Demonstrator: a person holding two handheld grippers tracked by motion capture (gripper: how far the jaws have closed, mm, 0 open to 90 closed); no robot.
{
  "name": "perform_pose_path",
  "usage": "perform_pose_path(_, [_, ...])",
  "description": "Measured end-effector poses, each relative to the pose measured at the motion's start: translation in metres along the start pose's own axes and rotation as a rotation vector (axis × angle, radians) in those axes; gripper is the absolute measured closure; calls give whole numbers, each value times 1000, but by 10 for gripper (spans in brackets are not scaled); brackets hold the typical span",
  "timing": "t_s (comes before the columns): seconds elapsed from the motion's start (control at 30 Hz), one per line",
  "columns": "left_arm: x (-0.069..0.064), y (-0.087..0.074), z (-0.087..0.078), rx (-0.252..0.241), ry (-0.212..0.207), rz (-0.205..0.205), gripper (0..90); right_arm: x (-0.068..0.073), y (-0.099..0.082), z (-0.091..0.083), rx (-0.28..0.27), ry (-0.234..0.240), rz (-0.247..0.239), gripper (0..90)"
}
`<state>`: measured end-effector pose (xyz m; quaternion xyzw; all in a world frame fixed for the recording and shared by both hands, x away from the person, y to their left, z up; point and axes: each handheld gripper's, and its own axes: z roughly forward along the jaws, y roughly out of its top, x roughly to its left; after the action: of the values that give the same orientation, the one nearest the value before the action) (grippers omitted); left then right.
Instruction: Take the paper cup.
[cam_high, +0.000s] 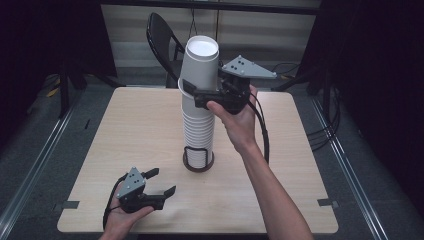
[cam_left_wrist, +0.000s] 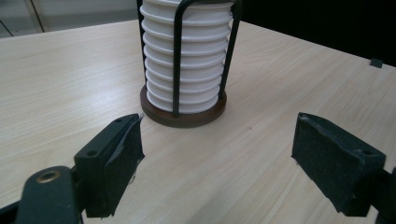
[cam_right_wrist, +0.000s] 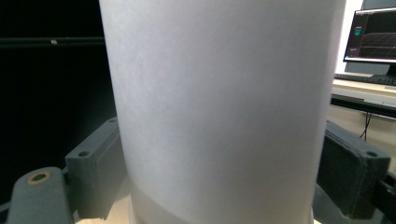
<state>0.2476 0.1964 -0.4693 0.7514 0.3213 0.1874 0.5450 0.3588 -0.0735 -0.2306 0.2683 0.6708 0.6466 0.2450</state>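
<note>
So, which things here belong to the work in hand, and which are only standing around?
In the work:
- top cup
- cup stack
- wire holder
- right gripper, jaws around the top cup

Standing around:
- folding chair
- monitor
- left gripper, open over the table

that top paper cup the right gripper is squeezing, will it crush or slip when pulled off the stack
The top cup looks like thin paper, so it is probably light and may dent if the right gripper squeezes hard. Its smooth, tapered wall could let it slip. The tall stack already leans in its wire holder, so a sideways pull might tip it; lifting straight up seems safer.
</note>
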Motion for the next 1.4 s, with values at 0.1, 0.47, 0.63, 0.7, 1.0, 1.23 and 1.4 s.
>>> perform_pose_path(0.1, [0, 0, 1, 2, -2, -17, 161, 0, 4, -2, -16, 7, 6, 129])
perform_pose_path(0.47, [-1, 0, 0, -32, -12, -41, 167, 2, 18, -9, -64, 8, 21, 133])
perform_pose_path(0.63, [-1, -1, 1, -37, -11, -52, 167, -2, 21, -19, -81, -5, 37, 135])
perform_pose_path(0.7, [-2, -1, 1, -35, -11, -48, 167, -3, 22, -22, -90, -4, 42, 135])
perform_pose_path(1.0, [-5, 0, 4, -27, -23, -47, 196, -12, 27, -43, -85, -43, 45, 137])
perform_pose_path(1.23, [-6, 4, 2, -54, -11, -58, 199, -21, 21, -65, -67, -87, 67, 137])
perform_pose_path(1.4, [-10, 7, 5, -57, -33, -41, 220, -27, 13, -78, -52, -100, 79, 137])
